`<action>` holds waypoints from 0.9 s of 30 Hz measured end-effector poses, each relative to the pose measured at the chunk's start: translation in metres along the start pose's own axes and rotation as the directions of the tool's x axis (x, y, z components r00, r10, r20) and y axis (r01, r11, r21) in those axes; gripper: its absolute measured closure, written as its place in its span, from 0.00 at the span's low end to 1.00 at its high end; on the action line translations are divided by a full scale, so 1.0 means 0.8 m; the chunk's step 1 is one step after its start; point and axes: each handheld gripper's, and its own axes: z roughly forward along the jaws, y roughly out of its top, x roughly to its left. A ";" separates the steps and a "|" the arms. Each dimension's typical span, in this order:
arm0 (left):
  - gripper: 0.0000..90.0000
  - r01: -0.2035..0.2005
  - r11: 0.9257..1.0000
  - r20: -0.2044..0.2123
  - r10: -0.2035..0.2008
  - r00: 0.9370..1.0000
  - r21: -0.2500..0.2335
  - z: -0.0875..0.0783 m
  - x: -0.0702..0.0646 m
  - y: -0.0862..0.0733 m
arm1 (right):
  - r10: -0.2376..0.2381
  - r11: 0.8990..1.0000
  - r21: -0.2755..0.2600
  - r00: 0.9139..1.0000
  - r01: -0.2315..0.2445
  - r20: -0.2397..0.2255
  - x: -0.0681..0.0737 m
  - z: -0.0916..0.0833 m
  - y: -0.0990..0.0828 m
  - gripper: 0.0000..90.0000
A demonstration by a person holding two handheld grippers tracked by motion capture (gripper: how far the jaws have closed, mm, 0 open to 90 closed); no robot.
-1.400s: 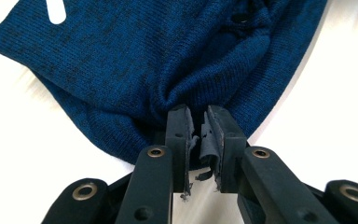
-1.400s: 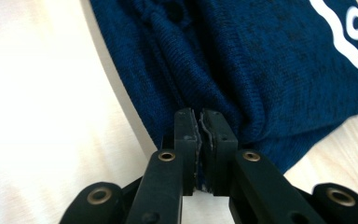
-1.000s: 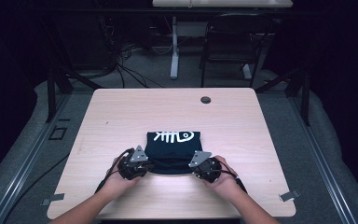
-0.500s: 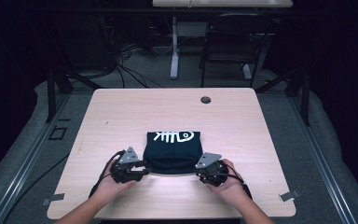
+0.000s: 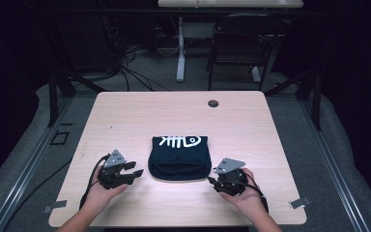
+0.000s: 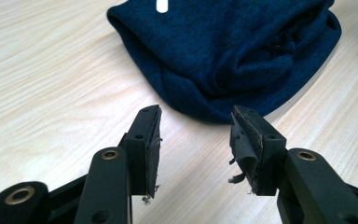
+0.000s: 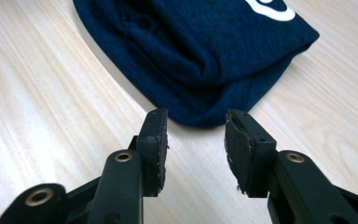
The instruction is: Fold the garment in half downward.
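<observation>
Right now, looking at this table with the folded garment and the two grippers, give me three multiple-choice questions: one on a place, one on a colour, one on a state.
1. Where does the folded garment lie?
A. between the two grippers
B. at the table's far edge
C. on the floor

2. What colour is its print?
A. red
B. white
C. yellow

3. How is the left gripper?
A. shut on cloth
B. open, holding nothing
C. shut and empty

Answers: 1 A, the right gripper and the left flank it; 2 B, white fishbone design; 3 B, its jaws stand apart short of the cloth.
</observation>
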 end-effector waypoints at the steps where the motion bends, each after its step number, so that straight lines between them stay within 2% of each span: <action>1: 0.59 0.012 1.000 0.001 -0.012 1.000 -0.007 -0.002 0.000 -0.002 | 0.001 1.000 0.007 1.000 -0.001 -0.004 0.000 -0.002 -0.001 0.65; 8: 0.59 0.068 0.997 -0.022 -0.069 0.997 -0.033 -0.016 0.004 -0.019 | 0.026 1.000 0.008 1.000 -0.026 -0.004 0.003 -0.009 -0.015 0.63; 11: 0.58 0.068 0.997 -0.038 -0.069 0.997 -0.032 -0.017 0.007 -0.022 | 0.049 0.999 0.000 0.999 -0.049 0.000 0.002 -0.007 -0.020 0.62; 12: 0.58 0.072 0.997 -0.049 -0.073 0.996 -0.027 -0.017 0.009 -0.027 | 0.083 0.996 -0.012 0.997 -0.083 -0.011 -0.001 -0.004 -0.026 0.61; 14: 0.58 0.083 0.996 -0.036 -0.084 0.996 -0.029 -0.015 0.010 -0.030 | 0.095 0.995 -0.022 0.995 -0.095 -0.012 -0.001 -0.002 -0.029 0.61; 19: 0.58 0.052 0.999 -0.052 -0.052 0.997 -0.005 -0.008 0.008 -0.033 | 0.106 0.994 -0.031 0.994 -0.106 -0.001 -0.002 0.003 -0.033 0.60; 23: 0.57 0.024 1.000 -0.058 -0.023 0.998 0.016 -0.005 0.006 -0.035 | 0.121 0.991 -0.054 0.993 -0.121 -0.017 -0.006 0.003 -0.035 0.61; 27: 0.57 0.021 0.999 -0.051 -0.019 0.999 0.033 -0.001 0.005 -0.037 | 0.146 0.987 -0.067 0.989 -0.147 -0.023 -0.008 0.006 -0.039 0.62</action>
